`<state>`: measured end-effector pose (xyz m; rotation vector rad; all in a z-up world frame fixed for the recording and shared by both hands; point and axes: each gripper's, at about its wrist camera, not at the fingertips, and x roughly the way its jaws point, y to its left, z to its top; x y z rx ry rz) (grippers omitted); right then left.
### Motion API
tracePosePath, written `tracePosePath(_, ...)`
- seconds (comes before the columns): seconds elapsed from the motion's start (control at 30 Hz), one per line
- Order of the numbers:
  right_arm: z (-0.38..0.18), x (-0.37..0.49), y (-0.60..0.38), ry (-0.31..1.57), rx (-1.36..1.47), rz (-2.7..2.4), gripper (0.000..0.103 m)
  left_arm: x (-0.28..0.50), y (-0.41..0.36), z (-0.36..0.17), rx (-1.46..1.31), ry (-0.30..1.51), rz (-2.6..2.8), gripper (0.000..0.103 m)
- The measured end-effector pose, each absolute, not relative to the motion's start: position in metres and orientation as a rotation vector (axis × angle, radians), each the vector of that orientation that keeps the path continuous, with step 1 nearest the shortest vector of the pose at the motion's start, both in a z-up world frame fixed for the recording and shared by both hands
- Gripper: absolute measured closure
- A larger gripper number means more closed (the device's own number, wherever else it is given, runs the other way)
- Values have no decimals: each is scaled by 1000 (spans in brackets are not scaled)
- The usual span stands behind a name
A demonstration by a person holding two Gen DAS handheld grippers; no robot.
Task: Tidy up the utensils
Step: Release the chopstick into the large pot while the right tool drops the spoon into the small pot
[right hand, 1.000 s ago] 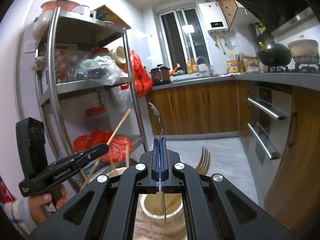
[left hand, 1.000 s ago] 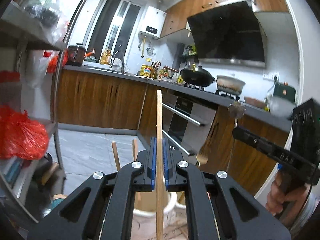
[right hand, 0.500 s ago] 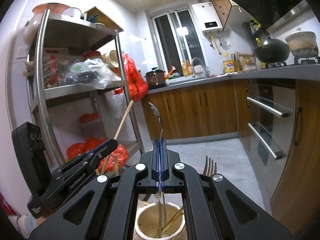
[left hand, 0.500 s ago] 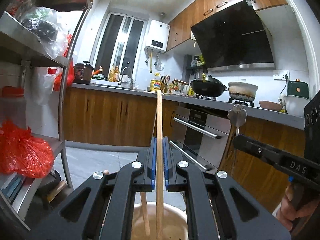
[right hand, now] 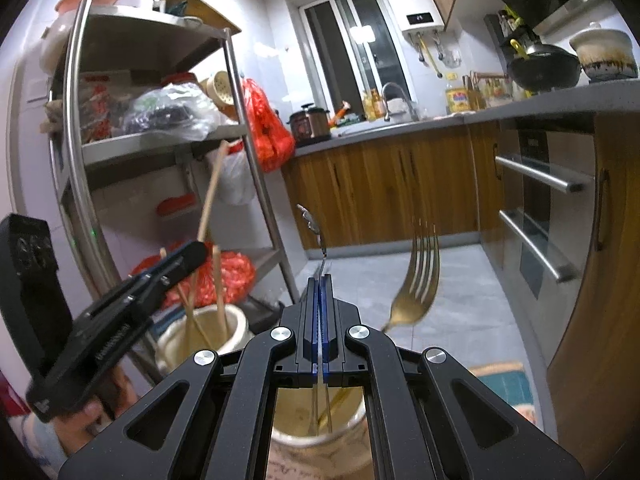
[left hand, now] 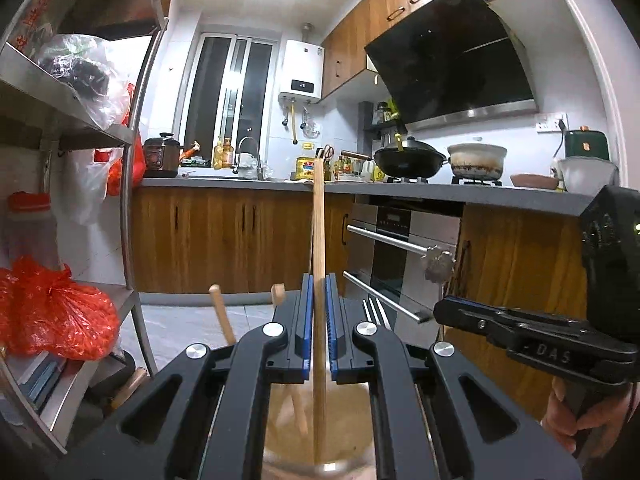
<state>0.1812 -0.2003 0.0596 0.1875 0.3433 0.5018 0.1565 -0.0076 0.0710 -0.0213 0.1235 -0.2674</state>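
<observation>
The left tongs [left hand: 319,320] pinch an upright wooden chopstick [left hand: 319,240] between their blue pads, its lower end reaching into the pale jar [left hand: 280,420] directly beneath; a second earlier that jar sat farther below and its white outside showed, whereas now only its brown inside fills the gap between the arms, so the tongs have come down toward it; two more wooden sticks [left hand: 220,312] lean out of the jar just left of the pads, and fork tines [left hand: 374,310] rise just right of them.

The right tongs [right hand: 319,320] are pressed together on the thin metal handle of a spoon [right hand: 316,236], whose ornate end sticks up above the pads while the shaft runs down into a second pale jar [right hand: 320,444] under the tongs; that jar looks larger and nearer than in the earlier frame; a gold fork [right hand: 416,276] stands tilted out of the same jar on the right, blurred.

From the right wrist, the left tongs [right hand: 188,256] now hang over the other jar [right hand: 236,328], where before they were higher and clear of it; a hand [right hand: 88,420] grips their handle; from the left wrist, the right tongs [left hand: 444,312] sit lower against the oven [left hand: 400,240] than before, held by a hand [left hand: 572,424] at the lower right edge.
</observation>
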Motion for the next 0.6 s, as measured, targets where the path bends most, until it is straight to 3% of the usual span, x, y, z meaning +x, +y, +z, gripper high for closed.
tracePosePath(0.6,40,170,-207,398,193,462,101,127,-10,47,52,306,-255,97)
